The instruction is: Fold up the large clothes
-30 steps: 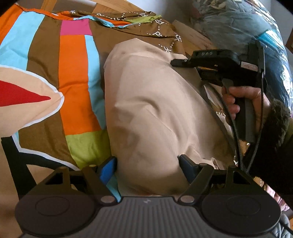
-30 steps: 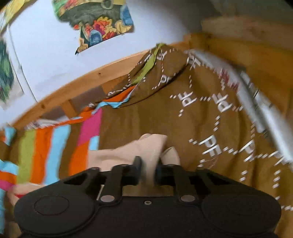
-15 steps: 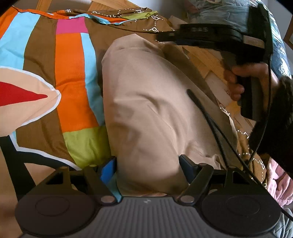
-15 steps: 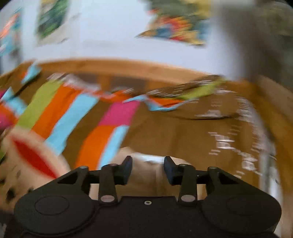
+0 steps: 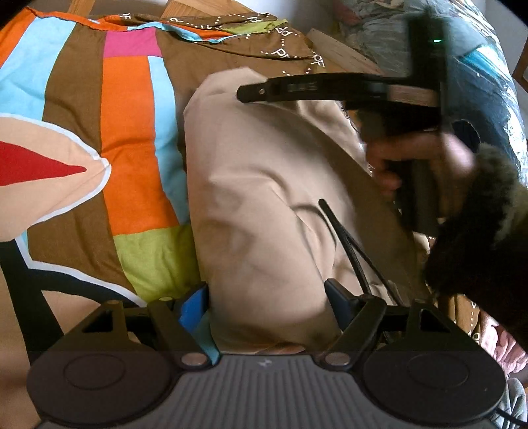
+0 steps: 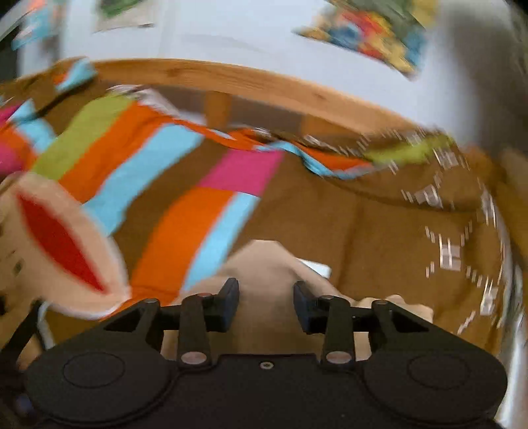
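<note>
We cannot see the beige garment's (image 5: 264, 184) near end, hidden behind the left hand-held gripper (image 5: 267, 300). Beyond the garment, motion blur smears the wall pictures (image 6: 369, 29) and the bedspread's white lettering (image 6: 448, 254).

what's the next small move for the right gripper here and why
Probably lift the right gripper clear: its jaws stand open, with nothing pinched, over the far end of the folded beige cloth garment. The left gripper is also open, astride the near end on the colourful striped bedspread.
</note>
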